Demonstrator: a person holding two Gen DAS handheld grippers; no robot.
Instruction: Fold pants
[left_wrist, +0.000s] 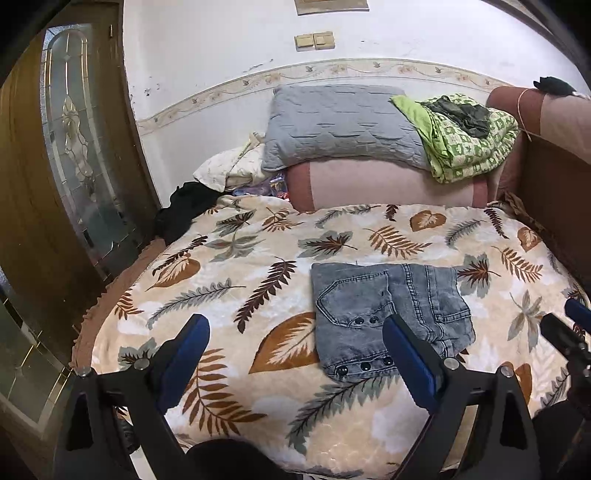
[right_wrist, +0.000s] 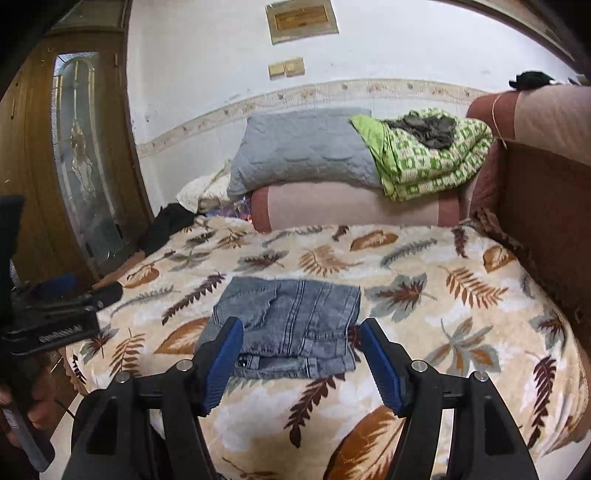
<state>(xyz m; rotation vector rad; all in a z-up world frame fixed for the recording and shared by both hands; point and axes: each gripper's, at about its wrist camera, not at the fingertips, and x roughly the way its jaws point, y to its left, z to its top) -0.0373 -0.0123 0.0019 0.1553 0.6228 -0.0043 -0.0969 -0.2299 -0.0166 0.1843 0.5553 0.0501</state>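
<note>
The grey-blue denim pants (left_wrist: 388, 317) lie folded into a compact rectangle on the leaf-patterned blanket (left_wrist: 236, 280); they also show in the right wrist view (right_wrist: 291, 328). My left gripper (left_wrist: 295, 328) is open and empty, held above the blanket just short of the pants' near left edge. My right gripper (right_wrist: 301, 334) is open and empty, its blue pads either side of the pants' near edge, not touching them. The right gripper shows at the left wrist view's right edge (left_wrist: 569, 332), and the left gripper at the right wrist view's left edge (right_wrist: 62, 306).
At the bed's far end, a grey pillow (left_wrist: 340, 122) and a green patterned quilt (left_wrist: 465, 136) rest on a pink bolster (left_wrist: 388, 184). A wooden door with a glass panel (left_wrist: 74, 147) stands left. A brown headboard (right_wrist: 546, 206) lies right. Black clothing (left_wrist: 181, 210) sits by the door.
</note>
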